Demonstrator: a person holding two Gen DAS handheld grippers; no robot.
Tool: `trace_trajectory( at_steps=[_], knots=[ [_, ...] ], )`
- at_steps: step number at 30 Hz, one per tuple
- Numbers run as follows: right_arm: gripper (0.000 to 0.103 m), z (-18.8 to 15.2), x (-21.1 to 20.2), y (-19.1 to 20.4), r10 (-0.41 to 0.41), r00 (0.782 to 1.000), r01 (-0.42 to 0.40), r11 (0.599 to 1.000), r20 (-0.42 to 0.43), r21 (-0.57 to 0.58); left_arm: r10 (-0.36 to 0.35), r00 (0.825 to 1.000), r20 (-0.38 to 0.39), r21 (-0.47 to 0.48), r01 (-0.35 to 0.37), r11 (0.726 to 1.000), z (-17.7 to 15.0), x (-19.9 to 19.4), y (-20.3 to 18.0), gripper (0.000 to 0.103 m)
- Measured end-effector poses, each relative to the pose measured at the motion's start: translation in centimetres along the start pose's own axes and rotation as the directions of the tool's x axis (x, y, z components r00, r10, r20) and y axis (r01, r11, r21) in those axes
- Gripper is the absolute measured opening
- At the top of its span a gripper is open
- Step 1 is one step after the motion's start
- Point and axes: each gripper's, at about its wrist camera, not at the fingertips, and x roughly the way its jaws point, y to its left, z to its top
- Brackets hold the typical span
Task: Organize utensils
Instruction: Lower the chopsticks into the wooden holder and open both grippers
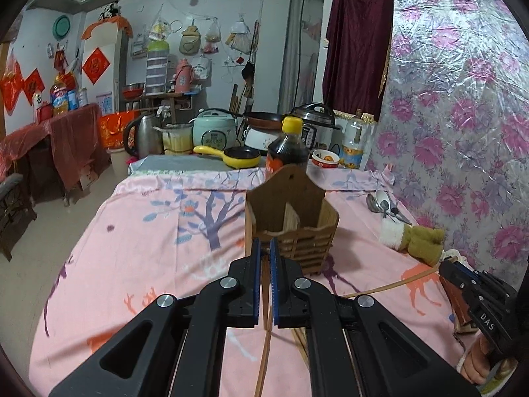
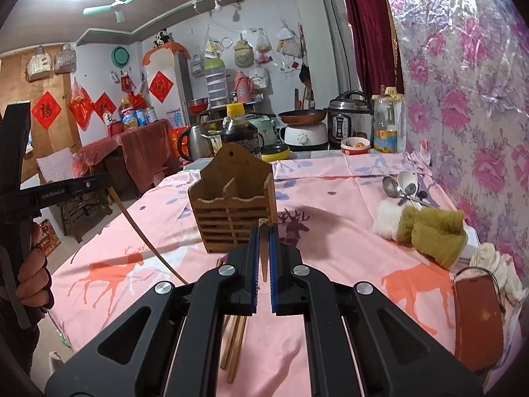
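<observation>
- Left wrist camera looks forward and slightly down along its gripper (image 1: 264, 248), near the wooden holder (image 1: 291, 218).
- Right wrist camera faces likewise; both share the holder and pink tablecloth (image 2: 330, 241).

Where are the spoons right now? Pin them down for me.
The spoons lie on the pink cloth at the far right by the floral wall, right of the wooden holder, just behind the olive plush.

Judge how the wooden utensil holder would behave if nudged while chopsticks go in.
The wooden utensil holder looks light: thin slatted walls and both compartments empty, so a nudge would probably slide it. It stands on a soft cloth-covered table, and its tall back panel may make it tip backward. It looks rigid, not fragile.
</observation>
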Motion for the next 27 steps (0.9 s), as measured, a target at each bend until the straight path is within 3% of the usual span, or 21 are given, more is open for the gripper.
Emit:
trace_trajectory(
  at_steps=[6, 16, 27],
  knots=[
    [0.006, 2.5, 1.0, 0.8, 0.024, 0.999, -0.023, 1.000, 0.029, -0.017, -0.015, 1.000, 0.027, 0.026, 0.015, 1.000, 3.2, 0.3, -0.4, 0.006],
    [0.006, 10.6, 2.4, 1.8, 0.085, 0.986, -0.083, 0.996, 0.141, -0.020, -0.028, 0.983, 0.180, 0.051, 0.020, 0.999, 11.5, -1.2, -1.8, 0.006],
    [0.006, 11.8, 8.8, 2.5, 0.026, 0.988, -0.023, 1.000, 0.150, -0.021, 0.054, 0.987, 0.150, 0.049, -0.062, 0.997, 10.6, 7.3, -2.3, 0.006]
  ],
)
